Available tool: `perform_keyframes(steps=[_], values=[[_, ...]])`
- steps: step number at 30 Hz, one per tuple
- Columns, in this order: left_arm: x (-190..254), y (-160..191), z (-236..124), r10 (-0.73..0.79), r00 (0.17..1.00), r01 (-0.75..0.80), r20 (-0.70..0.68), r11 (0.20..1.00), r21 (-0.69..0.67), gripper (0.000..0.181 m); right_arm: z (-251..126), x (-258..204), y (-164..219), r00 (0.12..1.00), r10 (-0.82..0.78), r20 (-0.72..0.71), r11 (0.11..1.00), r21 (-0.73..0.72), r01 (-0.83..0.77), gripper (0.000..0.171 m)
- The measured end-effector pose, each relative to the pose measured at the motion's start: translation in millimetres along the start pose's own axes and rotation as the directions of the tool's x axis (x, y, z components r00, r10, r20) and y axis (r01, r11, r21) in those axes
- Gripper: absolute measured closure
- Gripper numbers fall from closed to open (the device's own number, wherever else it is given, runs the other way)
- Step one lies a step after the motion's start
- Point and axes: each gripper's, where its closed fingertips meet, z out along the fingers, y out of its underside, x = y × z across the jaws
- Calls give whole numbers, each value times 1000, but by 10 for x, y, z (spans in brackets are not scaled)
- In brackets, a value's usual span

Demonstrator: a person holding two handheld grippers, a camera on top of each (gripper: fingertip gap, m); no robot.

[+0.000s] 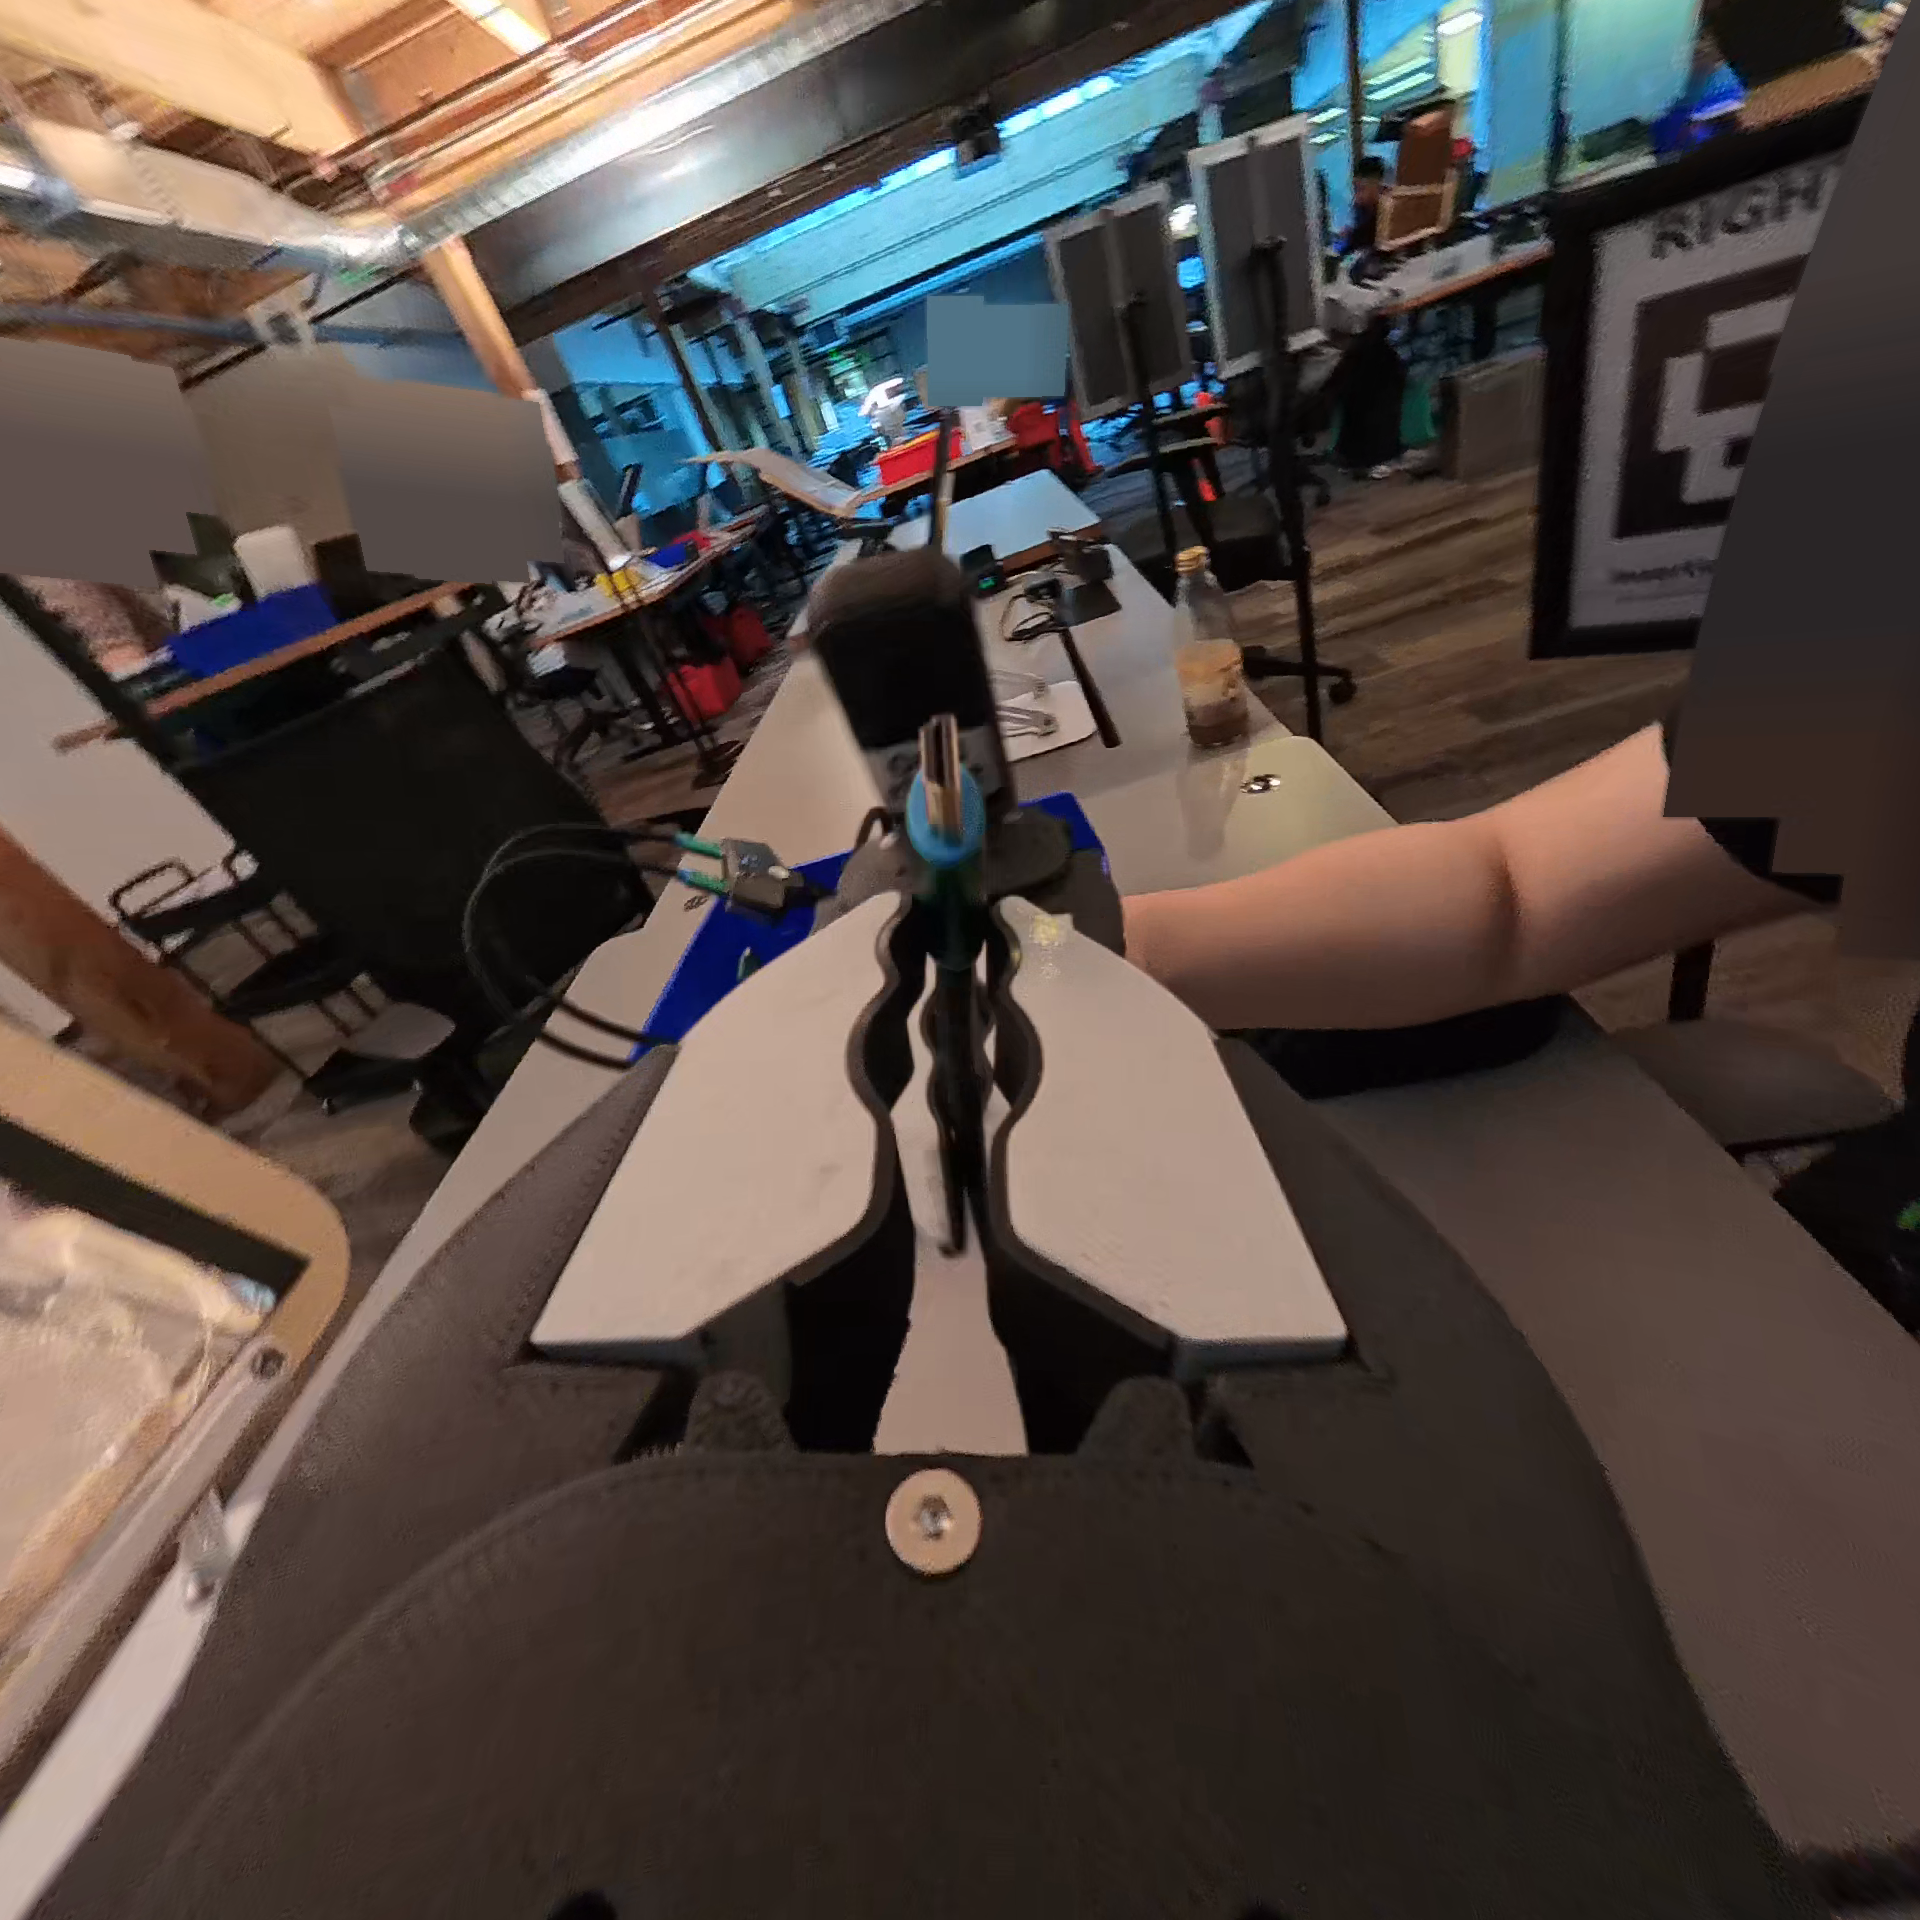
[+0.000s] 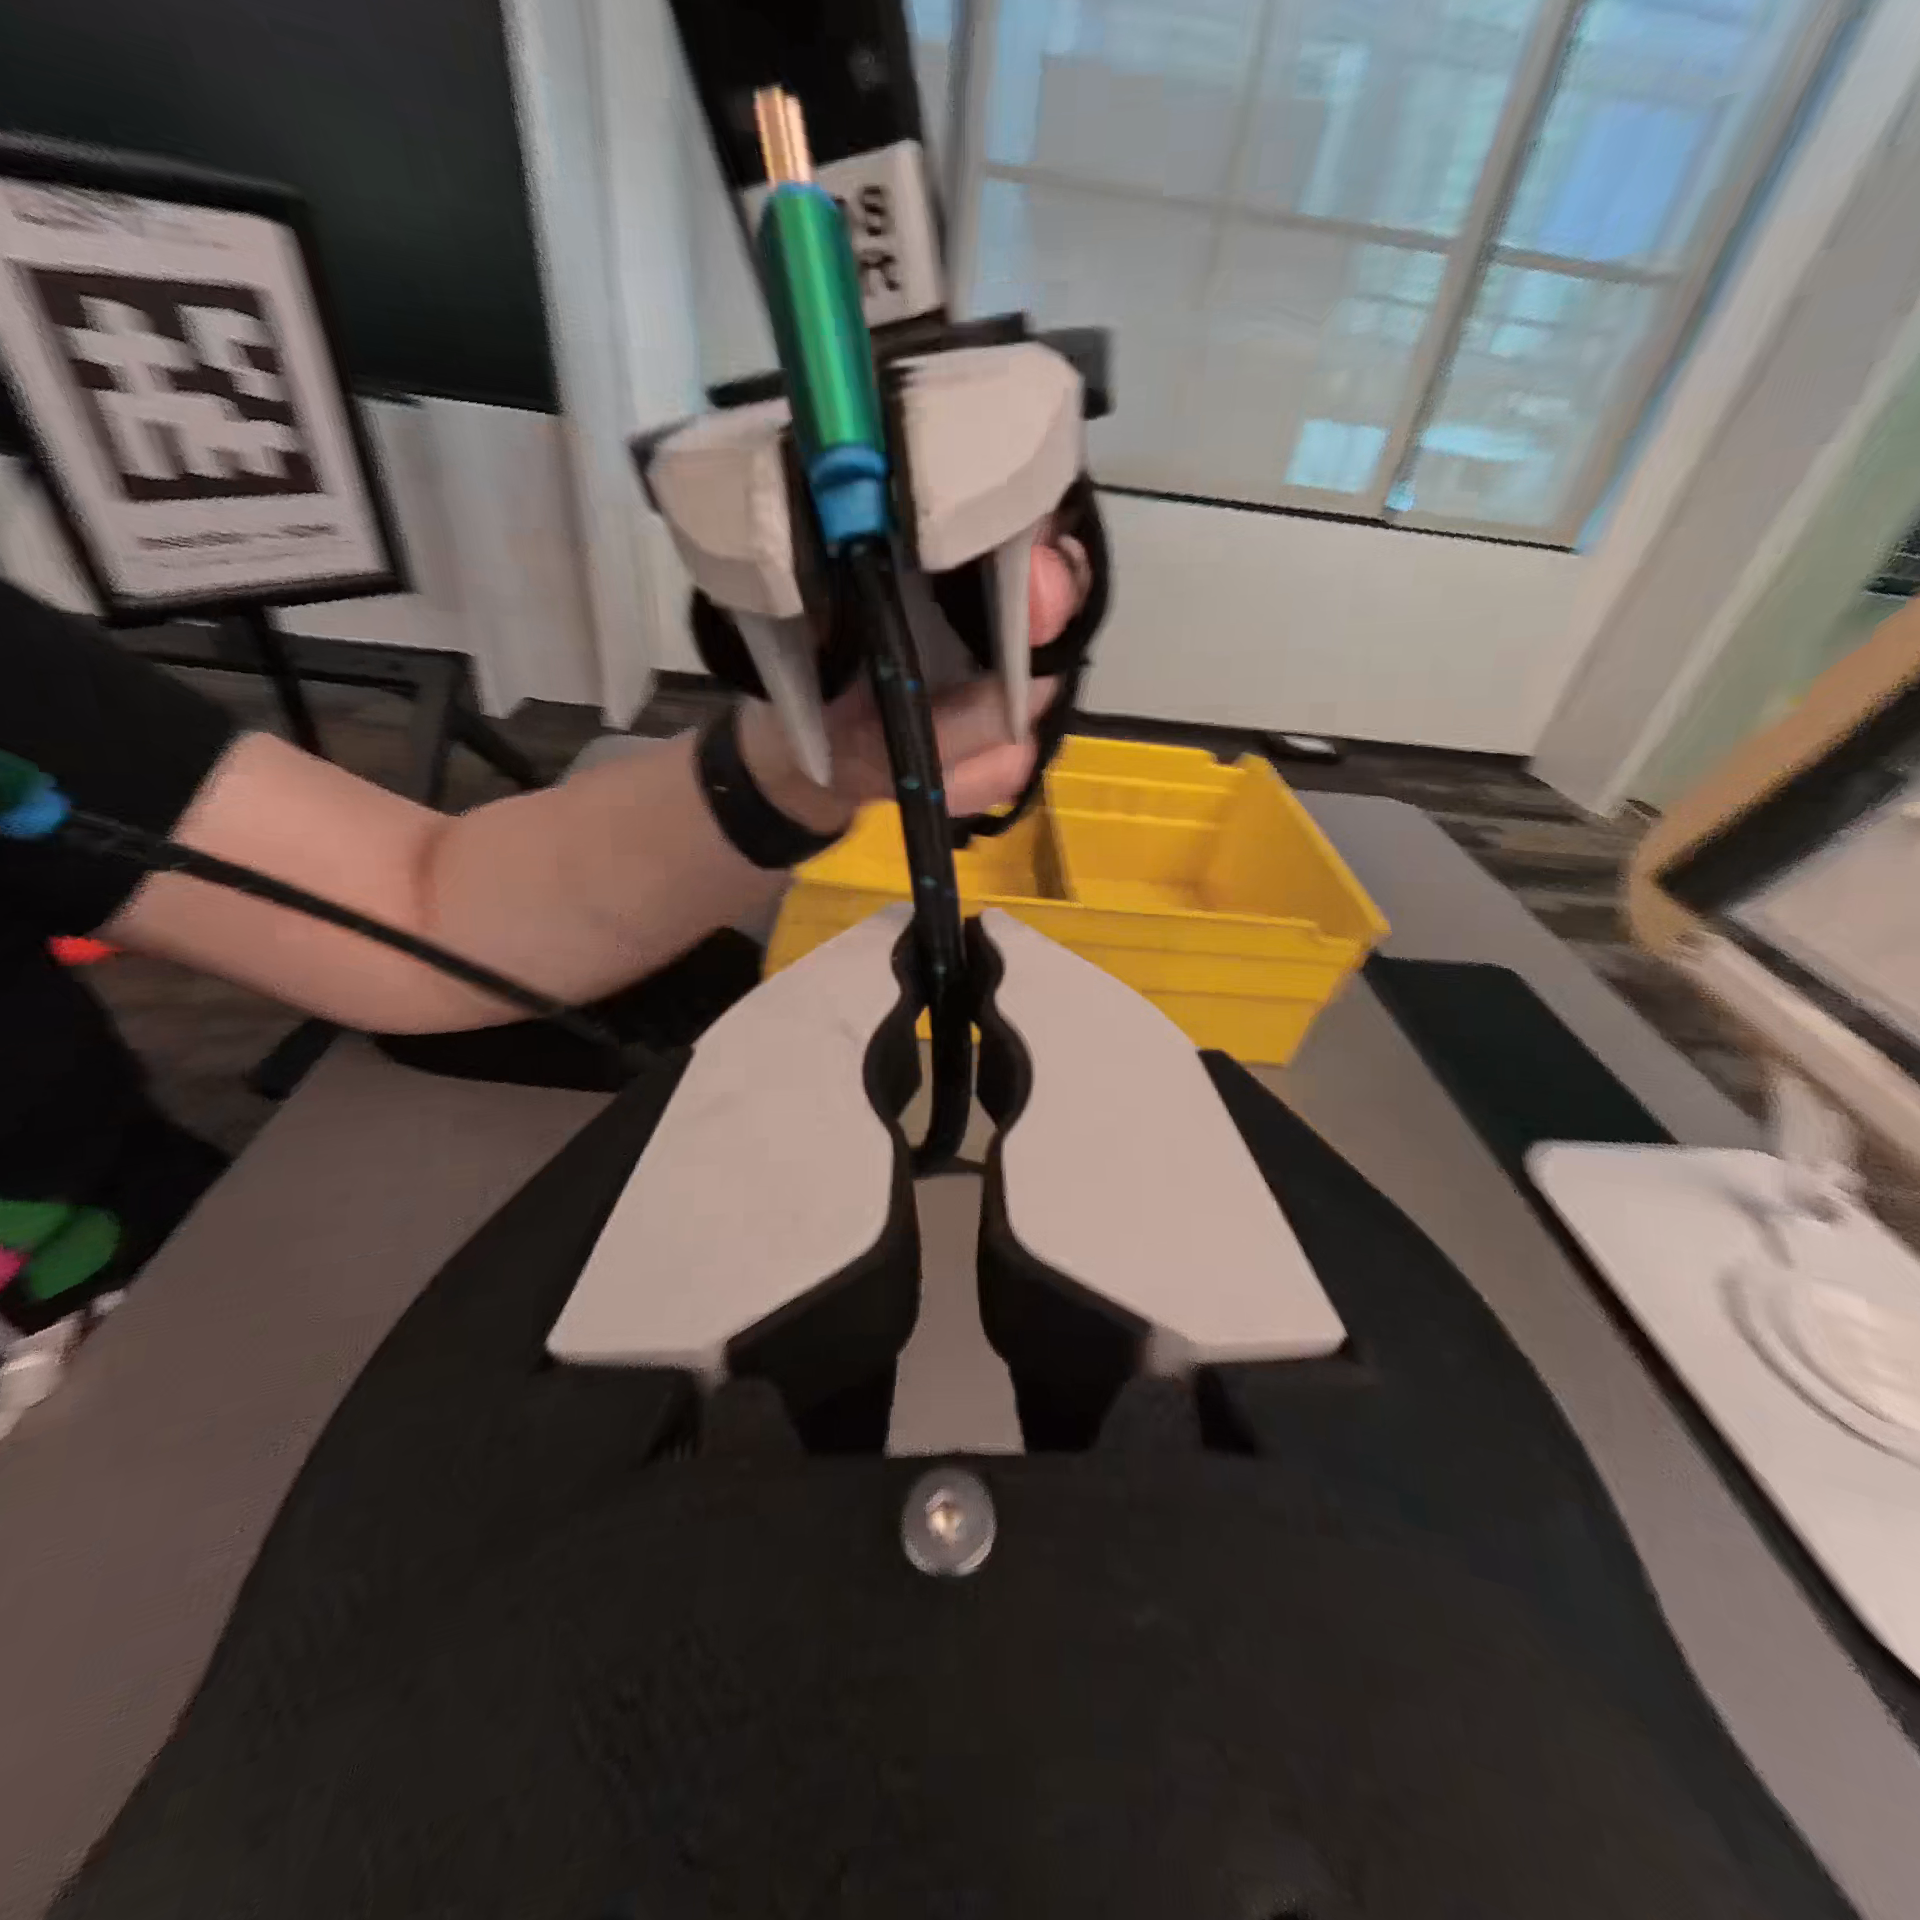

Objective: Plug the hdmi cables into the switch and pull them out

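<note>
In the left wrist view my left gripper (image 1: 945,914) is shut on a black HDMI cable (image 1: 951,1091). Its green plug (image 1: 943,821), with a blue collar and a metal tip, sticks out past the fingertips, raised above the table. The right gripper's black body (image 1: 904,644) is just behind it. The small silver switch (image 1: 756,868) lies to the left on a blue tray (image 1: 717,966), with two cables plugged in. In the right wrist view my right gripper (image 2: 940,935) is shut on a black cable (image 2: 914,790). That cable rises to a green plug (image 2: 821,332) between the left gripper's white fingers (image 2: 987,457).
A yellow bin (image 2: 1195,914) stands behind the grippers on the grey table (image 2: 312,1195). A glass bottle (image 1: 1210,665) is farther along the table. A white board (image 2: 1714,1351) lies at the right. The person's forearm (image 1: 1403,914) reaches in. Another plugged cable end (image 2: 26,805) hangs at the left.
</note>
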Motion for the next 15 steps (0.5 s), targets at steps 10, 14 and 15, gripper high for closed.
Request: perform_keyframes(steps=[10,14,15], values=[[-608,285,-258,-395,893,408,218,913,-18,132,-573,778,267,794,-304,-527,864,-504,-4,166],[-671,438,-225,-508,832,525,223,851,-20,130,-611,827,426,780,-349,-520,808,-588,-31,166],[-691,482,-223,-520,821,540,235,841,-25,130,-611,828,455,783,-343,-519,803,-594,-41,166]])
